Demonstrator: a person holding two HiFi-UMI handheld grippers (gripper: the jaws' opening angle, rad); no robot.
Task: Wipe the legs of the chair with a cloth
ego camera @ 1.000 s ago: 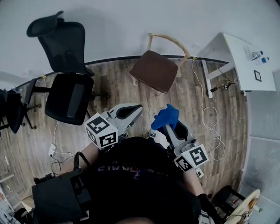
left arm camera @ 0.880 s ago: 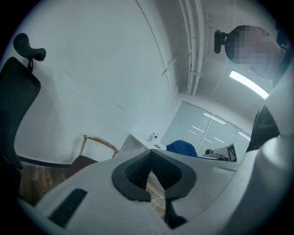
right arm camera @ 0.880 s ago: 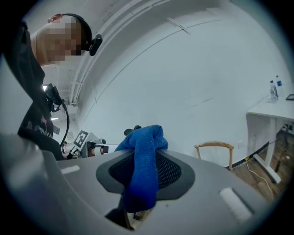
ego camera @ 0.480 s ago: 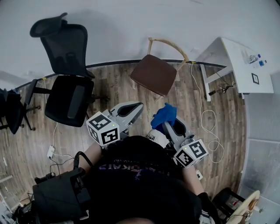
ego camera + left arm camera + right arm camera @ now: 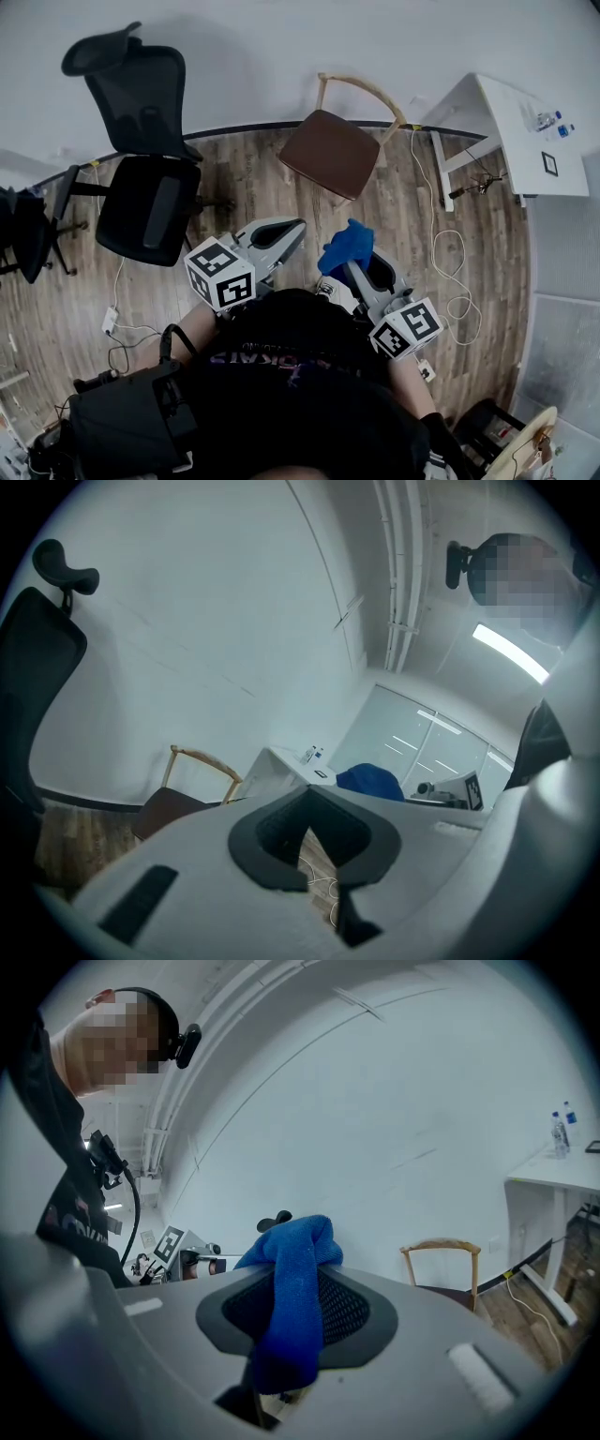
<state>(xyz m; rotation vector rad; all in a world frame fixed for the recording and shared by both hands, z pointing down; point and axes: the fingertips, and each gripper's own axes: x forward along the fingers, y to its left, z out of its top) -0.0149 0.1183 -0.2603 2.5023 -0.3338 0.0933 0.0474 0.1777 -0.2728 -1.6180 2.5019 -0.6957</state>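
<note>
**Blue cloth is held in the right claw, chair is not touched**

The right claw [image 5: 359, 262] is closed on the cloth [image 5: 347, 245]. In the right gripper view the claw [image 5: 291, 1335] is seen with the blue cloth [image 5: 296, 1279] pinched between its jaws; one bunch stands up above the jaws and one end hangs down below them.

The left claw [image 5: 284, 234] is held at 9 o'clock of the right one, near it but apart from it. In the left gripper view its jaws [image 5: 314, 846] are seen brought nearly together, and nothing is held between them; only floor is seen through the small gap.

The chair [image 5: 328, 153], with a brown seat and a light wooden back, is placed on the wooden floor [image 5: 244, 183] at 12 o'clock of both claws, well apart from them and close to the wall [image 5: 281, 56]. Its legs are mostly hidden under the seat in the head view.

A black office chair [image 5: 145, 192] is seen at 10 o'clock. A white counter [image 5: 511, 131] is seen at 2 o'clock, and a white cable [image 5: 450, 267] is laid on the floor at 3 o'clock.
</note>
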